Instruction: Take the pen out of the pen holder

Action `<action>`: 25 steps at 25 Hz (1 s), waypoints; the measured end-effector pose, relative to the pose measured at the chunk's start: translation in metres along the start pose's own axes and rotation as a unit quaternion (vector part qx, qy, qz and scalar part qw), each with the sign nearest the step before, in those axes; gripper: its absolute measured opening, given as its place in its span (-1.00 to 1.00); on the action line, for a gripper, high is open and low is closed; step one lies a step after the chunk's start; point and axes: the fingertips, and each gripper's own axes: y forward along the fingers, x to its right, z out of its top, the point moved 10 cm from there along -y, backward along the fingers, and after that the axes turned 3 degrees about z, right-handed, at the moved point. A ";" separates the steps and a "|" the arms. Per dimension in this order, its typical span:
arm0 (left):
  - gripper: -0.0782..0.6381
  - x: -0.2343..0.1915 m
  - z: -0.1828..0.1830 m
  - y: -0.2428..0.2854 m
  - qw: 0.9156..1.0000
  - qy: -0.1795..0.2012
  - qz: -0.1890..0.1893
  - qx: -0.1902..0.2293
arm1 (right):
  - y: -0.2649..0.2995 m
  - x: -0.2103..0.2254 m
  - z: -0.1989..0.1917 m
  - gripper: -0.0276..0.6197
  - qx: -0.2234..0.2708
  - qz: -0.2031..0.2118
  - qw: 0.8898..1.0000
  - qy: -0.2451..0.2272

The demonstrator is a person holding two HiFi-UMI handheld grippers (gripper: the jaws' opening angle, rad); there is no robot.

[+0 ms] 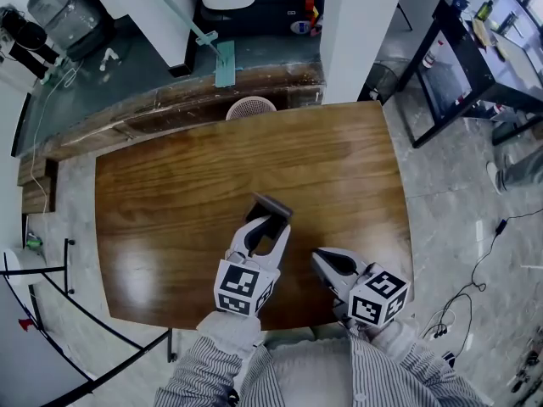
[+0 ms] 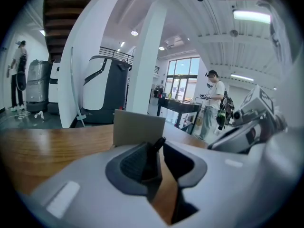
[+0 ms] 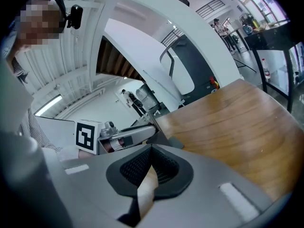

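Wooden table (image 1: 170, 202), bare apart from one small box-shaped pen holder (image 1: 270, 205) near its front middle. Open hall floor around it.

Left gripper (image 1: 265, 231): tips right at the near face of the holder, jaws part-way apart. In the left gripper view we note a thin dark stick, taken as the pen (image 2: 157, 147), between the jaws. It leans against the left pad, its tip poking just above it. Bare wood shows between the stick and the other pad, so we judge the jaws not yet closed on it. This placement reads as lining up for a pinch close to the holder's mouth.

Right gripper (image 1: 317, 255): low beside the left one, apart from the holder, jaws together with nothing between them. It looks parked, or kept near to steady the holder if the box tips.

Not resolved:
- the pen's lower end, hidden by the jaw bodies, so we cannot say whether it sits in the holder;
- the holder's opening, unseen from either gripper view;
- the pen itself in the head view, too small.
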 end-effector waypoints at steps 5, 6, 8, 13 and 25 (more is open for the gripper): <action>-0.51 -0.005 0.002 -0.005 1.000 0.000 0.012 0.006 | 0.000 -0.002 -0.001 -0.92 0.001 0.002 1.000 0.001; -0.52 -0.006 0.003 -0.006 1.000 0.001 0.014 0.006 | -0.001 -0.003 0.000 -0.92 0.002 0.002 1.000 0.000; -0.53 -0.008 0.003 -0.008 1.000 -0.001 0.021 0.009 | -0.001 -0.003 0.001 -0.91 0.003 0.002 1.000 -0.001; -0.58 -0.019 0.004 -0.016 0.999 -0.010 0.045 0.020 | -0.003 -0.007 0.003 -0.92 0.007 0.002 1.000 -0.002; -0.64 -0.032 0.015 -0.029 0.998 -0.030 0.027 0.046 | -0.005 -0.014 0.012 -0.91 0.009 0.008 1.000 -0.017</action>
